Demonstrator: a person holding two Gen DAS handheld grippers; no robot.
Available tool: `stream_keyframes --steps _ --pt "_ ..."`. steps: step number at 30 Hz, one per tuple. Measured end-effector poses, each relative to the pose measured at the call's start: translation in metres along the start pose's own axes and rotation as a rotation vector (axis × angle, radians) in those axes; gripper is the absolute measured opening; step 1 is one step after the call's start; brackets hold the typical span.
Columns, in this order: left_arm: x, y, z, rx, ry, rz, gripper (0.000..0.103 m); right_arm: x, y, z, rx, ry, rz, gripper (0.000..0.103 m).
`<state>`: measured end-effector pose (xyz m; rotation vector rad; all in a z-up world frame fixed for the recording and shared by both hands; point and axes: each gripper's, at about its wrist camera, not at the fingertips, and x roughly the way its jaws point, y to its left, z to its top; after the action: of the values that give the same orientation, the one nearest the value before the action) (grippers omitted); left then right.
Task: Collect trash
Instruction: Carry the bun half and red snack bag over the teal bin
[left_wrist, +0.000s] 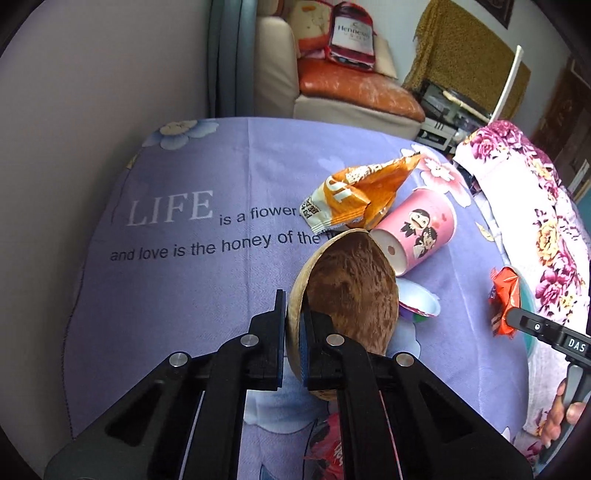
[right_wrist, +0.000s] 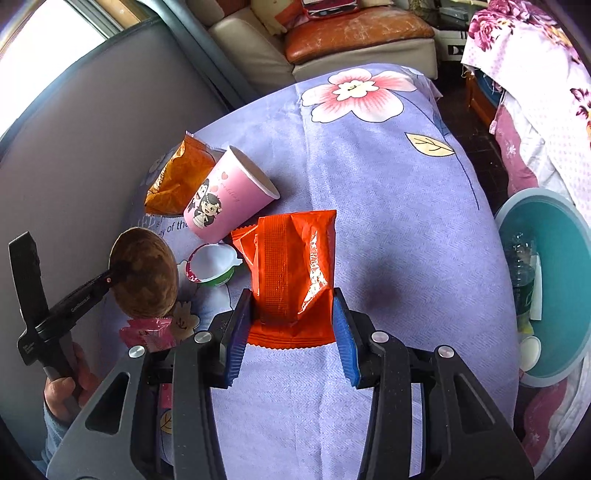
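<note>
Holding an orange wrapper (right_wrist: 291, 273) in its half-open jaws, the right gripper (right_wrist: 291, 328) has the teal bin (right_wrist: 565, 236) close on its right; the left gripper (left_wrist: 294, 325), shut on a shell (left_wrist: 351, 291), is farther off.

In the left wrist view the lavender printed tablecloth (left_wrist: 177, 280) lies bare across the left and centre of the frame, open for passage; the right centre is crowded by a crumpled orange foil snack bag (left_wrist: 354, 195), a pink paper cup lying on its side (left_wrist: 417, 232) and a brown coconut shell half (left_wrist: 347, 295); in the right wrist view the cloth's upper right is free up to a teal plastic basin (right_wrist: 565, 258) at the right edge; a grey wall (right_wrist: 74, 155) shuts the left.
</note>
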<state>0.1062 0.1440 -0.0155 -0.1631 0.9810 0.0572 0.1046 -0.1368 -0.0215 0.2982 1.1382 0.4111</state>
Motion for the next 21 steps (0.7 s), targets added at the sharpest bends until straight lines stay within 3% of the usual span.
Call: stream_keyframes --steps 9,21 --pt "-0.036 -0.027 0.009 0.021 -0.05 -0.007 0.007 -0.023 -0.016 -0.002 0.024 -0.059 0.038 0.04" --pt "-0.032 -0.143 0.025 0.164 -0.048 -0.135 0.007 -0.072 -0.083 -0.004 0.136 -0.165 0.033 0.04"
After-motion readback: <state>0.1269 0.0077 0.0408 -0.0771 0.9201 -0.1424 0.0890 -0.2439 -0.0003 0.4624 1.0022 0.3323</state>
